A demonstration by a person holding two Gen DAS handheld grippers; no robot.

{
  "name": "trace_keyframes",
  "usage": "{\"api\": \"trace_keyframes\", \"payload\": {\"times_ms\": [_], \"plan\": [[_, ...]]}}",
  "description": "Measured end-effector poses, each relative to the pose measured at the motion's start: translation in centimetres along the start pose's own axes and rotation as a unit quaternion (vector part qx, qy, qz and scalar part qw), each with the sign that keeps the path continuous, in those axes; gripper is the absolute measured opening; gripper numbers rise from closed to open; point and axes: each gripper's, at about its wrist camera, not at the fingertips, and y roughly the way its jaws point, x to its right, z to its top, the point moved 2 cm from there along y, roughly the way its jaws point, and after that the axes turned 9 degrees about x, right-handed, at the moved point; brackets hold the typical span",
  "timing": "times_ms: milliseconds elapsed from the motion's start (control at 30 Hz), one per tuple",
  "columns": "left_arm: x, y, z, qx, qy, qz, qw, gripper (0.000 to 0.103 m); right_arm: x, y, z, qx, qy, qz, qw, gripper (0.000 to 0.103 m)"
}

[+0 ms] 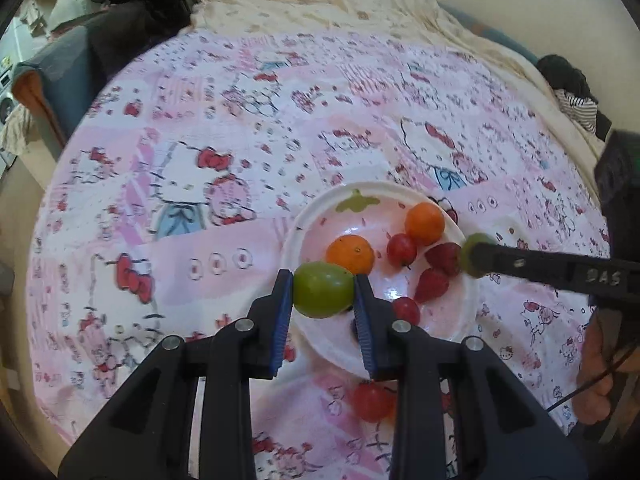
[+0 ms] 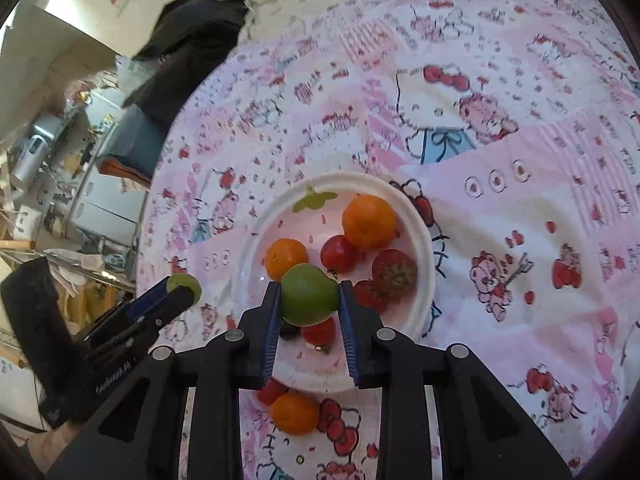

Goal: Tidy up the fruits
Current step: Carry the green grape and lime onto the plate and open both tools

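A white bowl [image 1: 466,304] [image 2: 416,208] sits on the pink patterned cloth. It holds two oranges [image 1: 351,254] [image 2: 369,221], red cherry tomatoes [image 1: 401,249] [image 2: 339,253] and strawberries [image 1: 432,285] [image 2: 394,270]. My left gripper [image 1: 323,294] is shut on a green fruit [image 1: 323,289], above the bowl's near left rim. My right gripper [image 2: 309,300] is shut on another green fruit [image 2: 309,294], above the bowl's near side. Each gripper shows in the other view, the right [image 1: 478,260] and the left [image 2: 186,290], with a green fruit at its tip.
A red tomato [image 1: 372,400] [image 2: 272,391] and an orange [image 2: 295,413] lie on the cloth in front of the bowl. Dark clothes [image 1: 136,20] are piled at the cloth's far left. Cluttered furniture [image 2: 80,160] stands beyond the left edge.
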Motion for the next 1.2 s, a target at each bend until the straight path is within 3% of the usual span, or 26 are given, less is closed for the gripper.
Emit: {"api": "trace_keyframes", "payload": {"times_ms": [233,633,667,700,767,833,1033,1200], "plan": [[2.2,3.6,-1.2,-0.023,0.046,-0.010,0.9986,0.028,0.5,4.0,-0.6,-0.035,-0.011,-0.030,0.999,0.029],[0.9,4.9,-2.2,-0.050,0.017,-0.004,0.9986,0.028,1.3,4.7,-0.8,-0.047,0.015,-0.029,0.998,0.034],[0.9,5.0,-2.2,-0.051,0.017,-0.004,0.9985,0.033,1.2,4.6,-0.8,-0.043,0.016,-0.027,0.999,0.040],[1.0,5.0,-2.3,-0.054,0.017,-0.006,0.9984,0.048,1.2,4.5,-0.7,-0.038,0.017,-0.023,0.999,0.058],[0.8,4.7,-2.1,-0.044,0.014,0.007,0.9989,0.066,0.9,4.0,-0.5,-0.023,0.015,-0.016,0.999,0.075],[0.7,4.1,-1.7,-0.030,0.009,0.011,0.9995,0.070,0.5,3.6,-0.2,-0.011,0.009,-0.017,1.000,0.075],[-0.5,1.8,0.0,0.000,-0.020,0.014,0.9997,0.070,-0.5,0.5,1.3,0.040,-0.007,-0.015,0.999,0.075],[-1.9,0.0,0.1,0.011,-0.035,0.033,0.9988,0.070,-0.3,-1.7,1.2,0.055,0.005,-0.018,0.998,0.075]]}}
